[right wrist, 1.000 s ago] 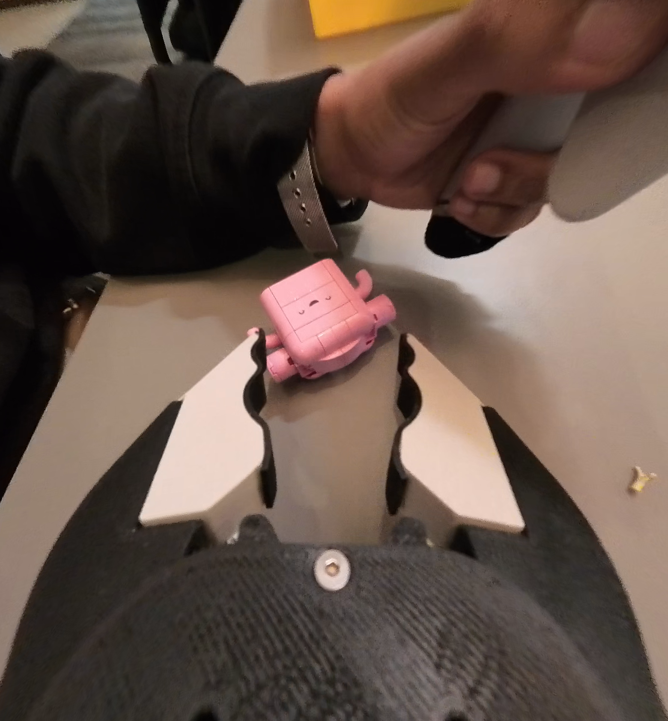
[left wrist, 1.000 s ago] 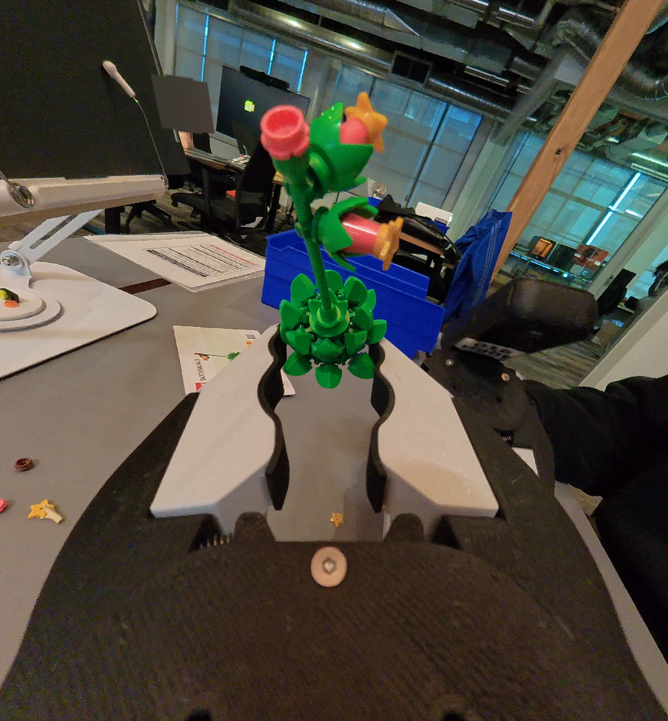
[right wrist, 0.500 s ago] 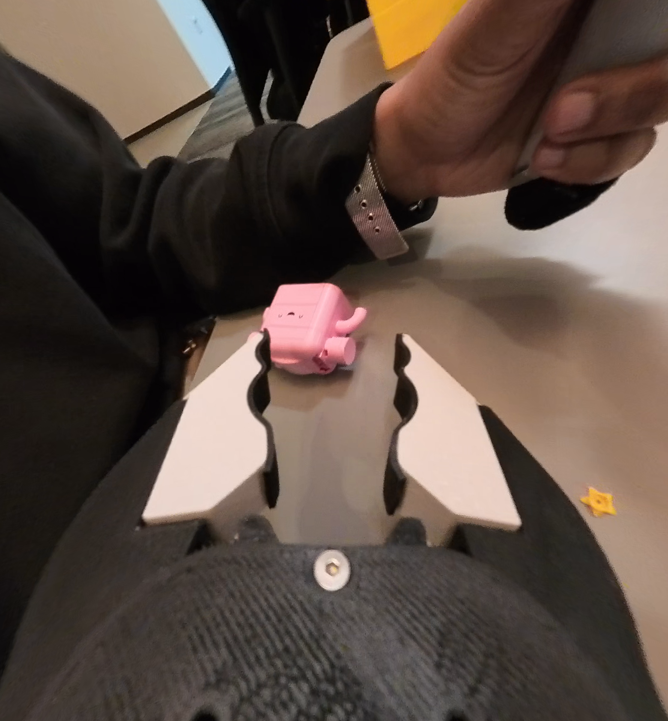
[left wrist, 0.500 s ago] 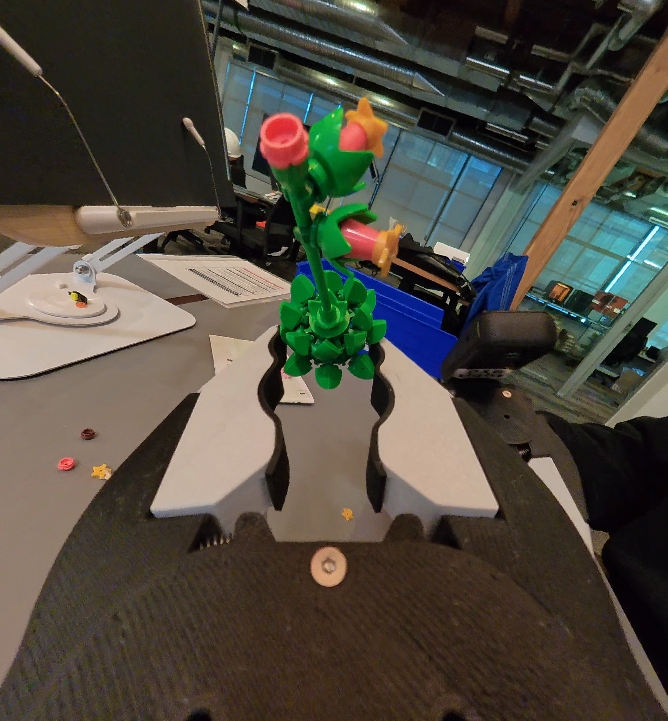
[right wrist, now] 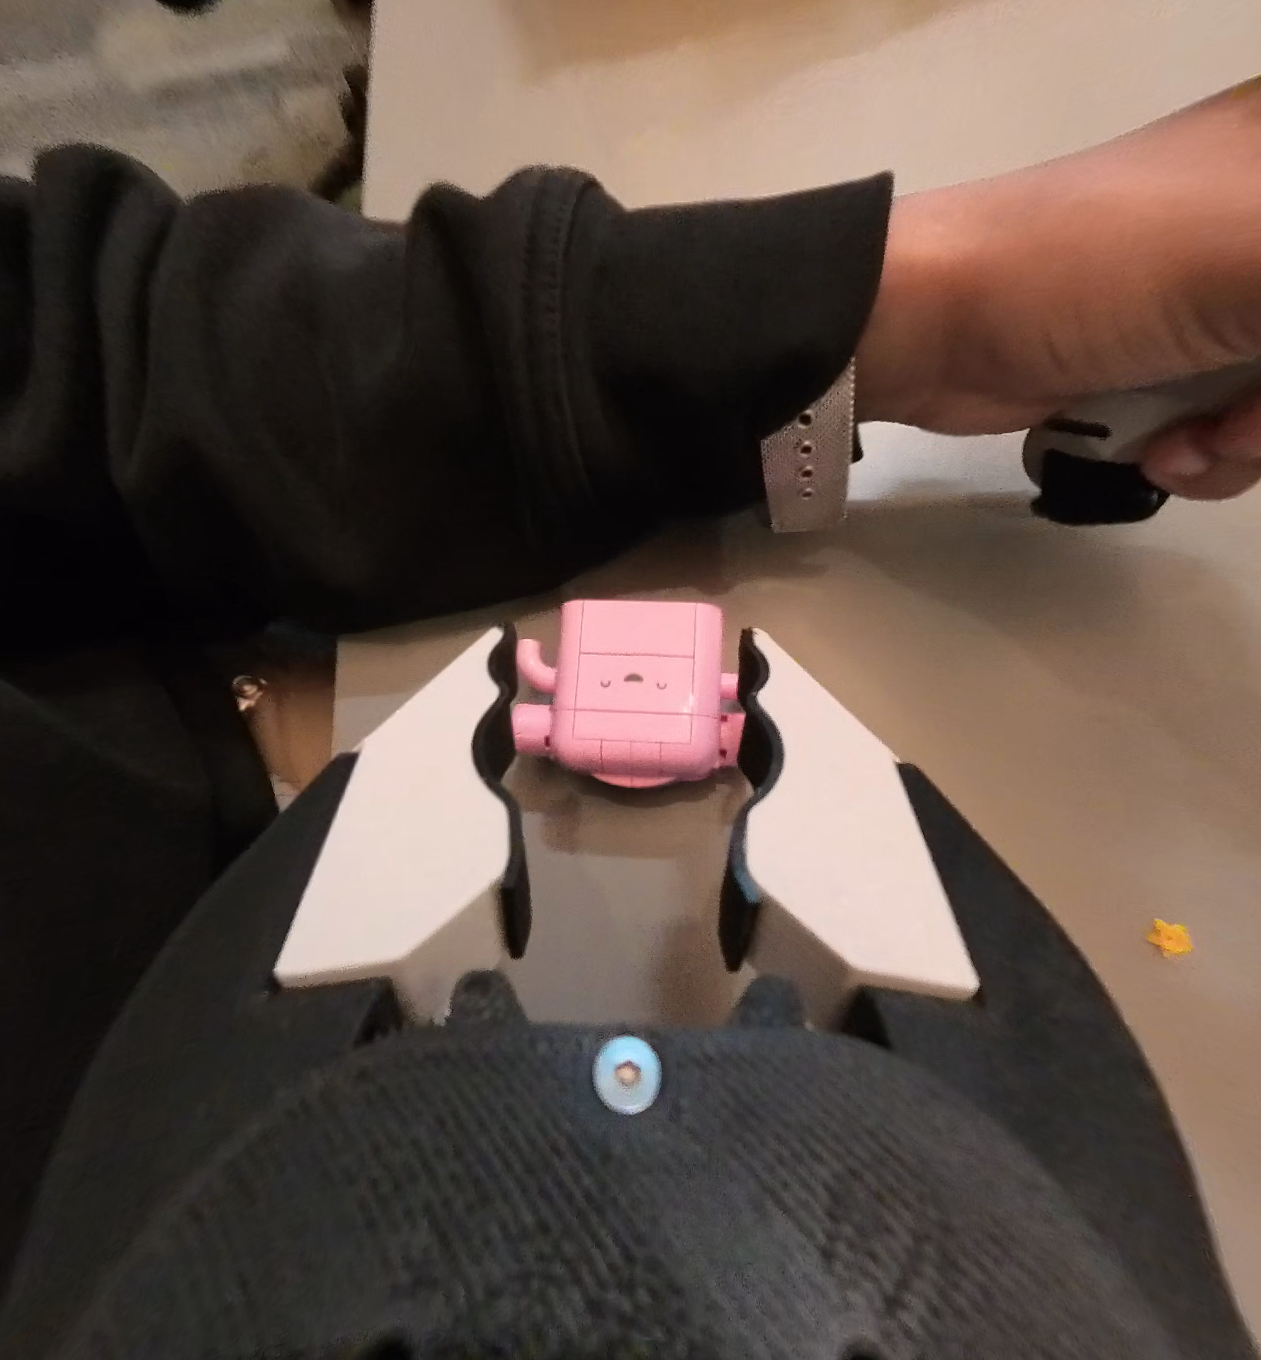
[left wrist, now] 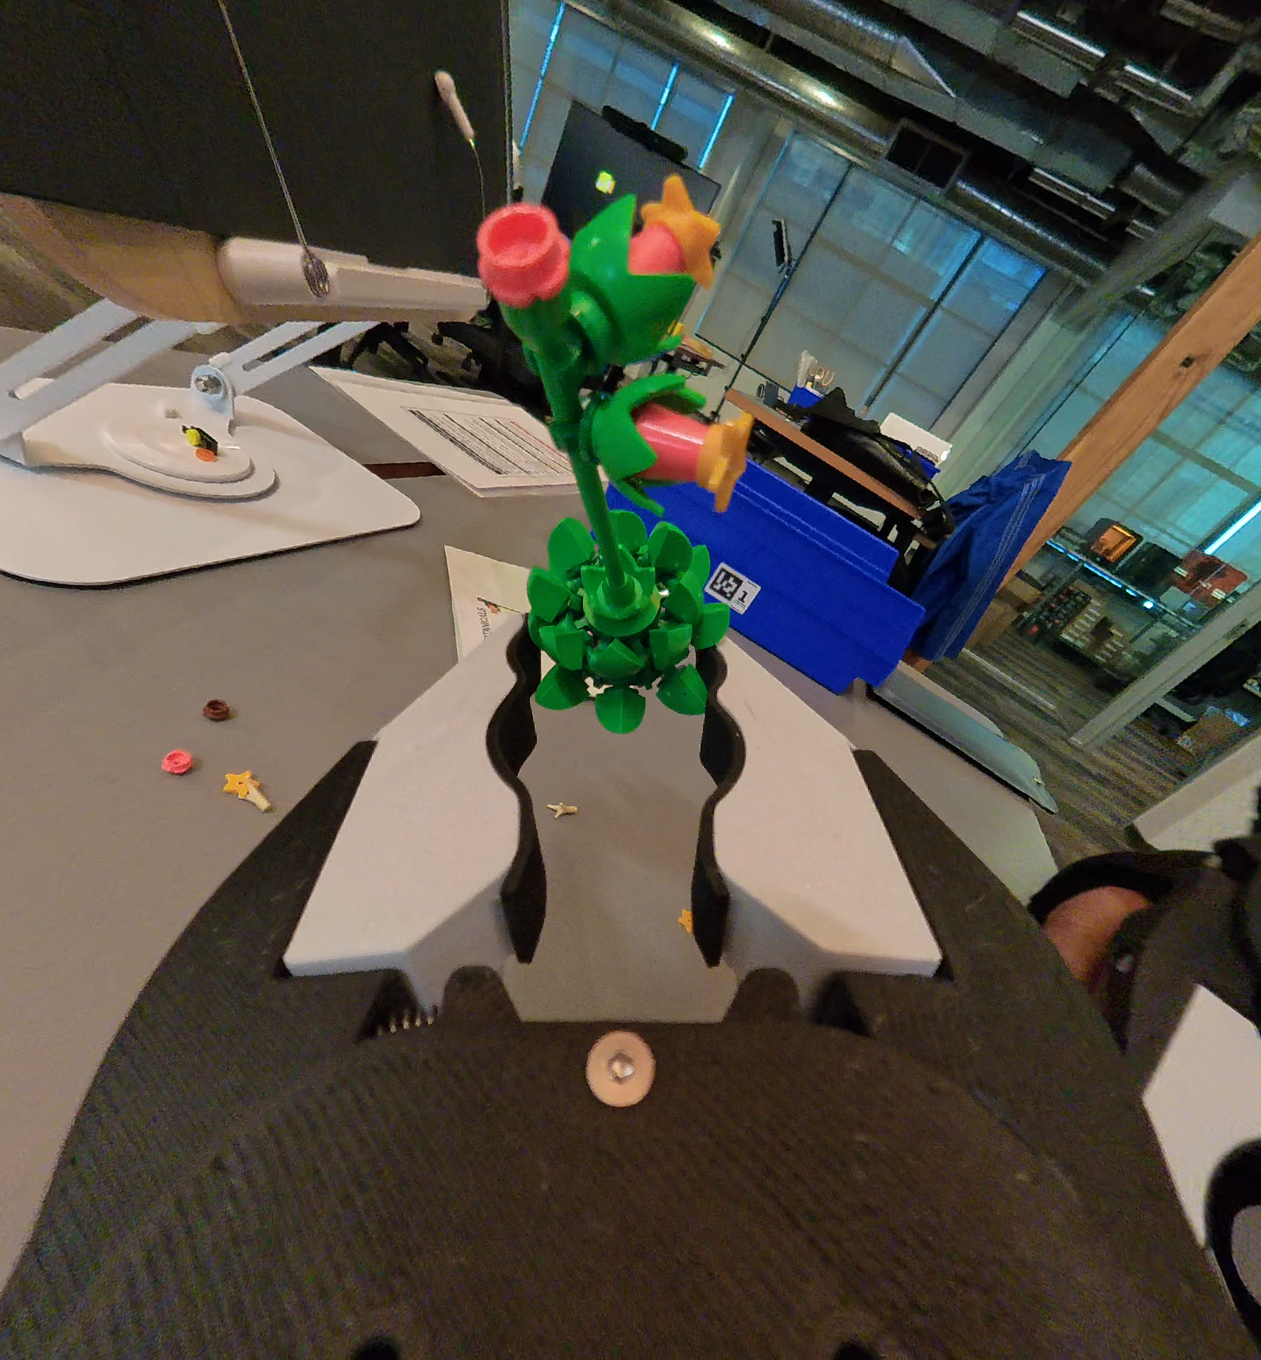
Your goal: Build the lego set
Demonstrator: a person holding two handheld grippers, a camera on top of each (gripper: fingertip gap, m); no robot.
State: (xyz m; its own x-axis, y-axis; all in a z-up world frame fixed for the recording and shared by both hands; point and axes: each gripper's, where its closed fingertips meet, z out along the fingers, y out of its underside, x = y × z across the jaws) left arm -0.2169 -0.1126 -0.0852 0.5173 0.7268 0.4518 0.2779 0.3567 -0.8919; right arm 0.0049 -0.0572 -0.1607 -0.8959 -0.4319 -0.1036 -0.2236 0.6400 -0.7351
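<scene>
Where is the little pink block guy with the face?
In the right wrist view, the pink block figure sits on the table between the tips of the right gripper, just below the person's black sleeve.

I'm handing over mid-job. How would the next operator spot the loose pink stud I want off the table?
Start at the white stand base on the grey table, then look nearer, left of the left gripper. Three small loose pieces lie there; the pink round stud sits between the dark brown stud and the yellow star piece.
</scene>
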